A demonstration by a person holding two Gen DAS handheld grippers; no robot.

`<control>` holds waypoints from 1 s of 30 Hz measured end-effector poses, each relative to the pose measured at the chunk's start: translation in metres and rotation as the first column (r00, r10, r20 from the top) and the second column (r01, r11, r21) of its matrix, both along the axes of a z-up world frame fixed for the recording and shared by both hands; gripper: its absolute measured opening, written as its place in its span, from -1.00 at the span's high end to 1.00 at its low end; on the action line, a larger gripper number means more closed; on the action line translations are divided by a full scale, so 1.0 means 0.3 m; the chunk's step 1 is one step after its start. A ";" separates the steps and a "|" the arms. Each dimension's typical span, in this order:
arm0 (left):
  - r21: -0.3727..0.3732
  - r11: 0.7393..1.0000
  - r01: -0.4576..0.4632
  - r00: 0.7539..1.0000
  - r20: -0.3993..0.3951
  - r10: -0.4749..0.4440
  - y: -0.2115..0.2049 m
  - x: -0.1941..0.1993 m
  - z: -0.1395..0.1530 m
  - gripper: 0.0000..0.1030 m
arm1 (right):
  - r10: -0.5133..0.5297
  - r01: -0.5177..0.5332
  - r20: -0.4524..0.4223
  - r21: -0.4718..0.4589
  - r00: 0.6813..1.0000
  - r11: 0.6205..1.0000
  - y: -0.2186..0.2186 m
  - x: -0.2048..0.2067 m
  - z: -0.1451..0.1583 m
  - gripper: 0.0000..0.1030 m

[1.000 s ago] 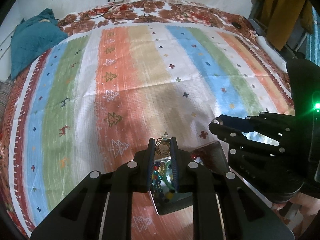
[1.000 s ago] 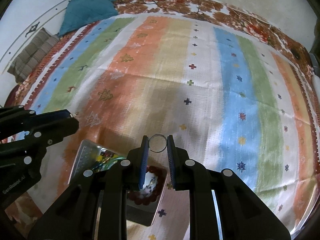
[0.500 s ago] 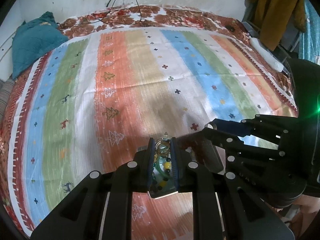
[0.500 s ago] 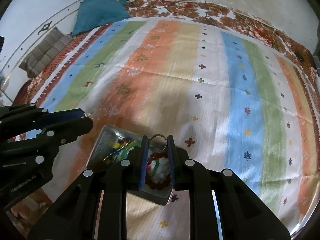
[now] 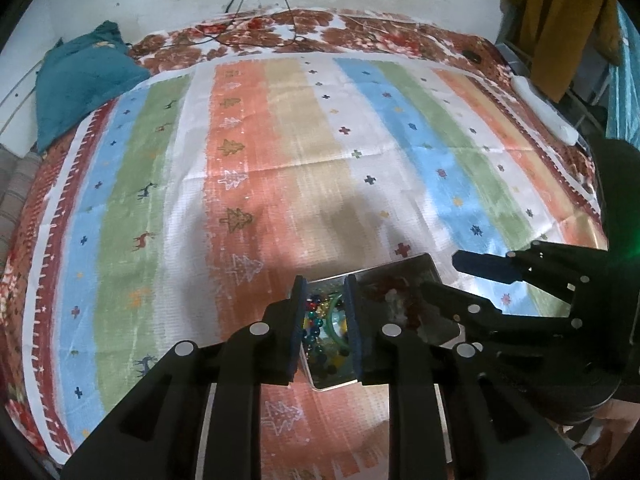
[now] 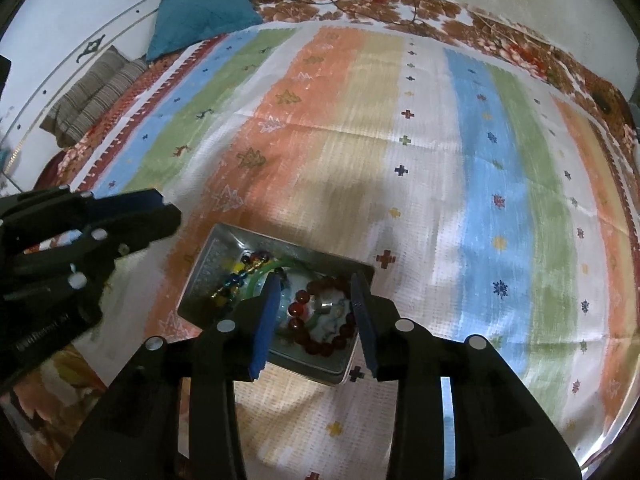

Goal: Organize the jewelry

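One metal tin [image 6: 208, 276] of jewelry sits on the striped blanket [image 6: 440, 160], near its front edge, with wide bare cloth beyond the tin. Inside lie one red bead bracelet [image 6: 298, 310], one green bangle [image 6: 256, 280] and mixed coloured beads [image 5: 316, 320], partly hidden. Both grippers hover above the tin, left gripper [image 5: 325, 322] and right gripper [image 6: 316, 316], jaws just opening, nothing between them.

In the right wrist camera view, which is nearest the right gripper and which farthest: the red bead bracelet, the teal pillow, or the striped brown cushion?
1. Red bead bracelet, in the metal tray right below the right gripper.
2. and 3. Striped brown cushion, far left, and teal pillow, top left: both far off, too close to call.
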State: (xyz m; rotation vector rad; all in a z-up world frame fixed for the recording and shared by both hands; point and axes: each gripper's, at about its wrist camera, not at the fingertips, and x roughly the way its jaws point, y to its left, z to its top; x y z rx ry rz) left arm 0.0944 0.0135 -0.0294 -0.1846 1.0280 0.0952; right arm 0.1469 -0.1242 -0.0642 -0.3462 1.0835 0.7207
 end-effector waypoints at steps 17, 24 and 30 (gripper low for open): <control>-0.042 0.999 0.002 1.000 0.026 -0.001 0.008 -0.111 0.022 0.11 | -0.046 0.045 0.027 0.048 0.999 0.998 -0.119 -0.056 0.064 0.02; -0.048 0.999 0.019 0.999 0.042 -0.017 -0.005 -0.179 0.026 -0.18 | -0.043 0.039 0.048 0.084 0.998 0.996 -0.161 -0.114 0.094 -0.15; -0.034 0.998 0.048 0.997 0.062 -0.046 -0.032 -0.242 0.032 -0.29 | -0.041 0.034 0.057 0.121 0.998 0.992 -0.191 -0.151 0.115 -0.29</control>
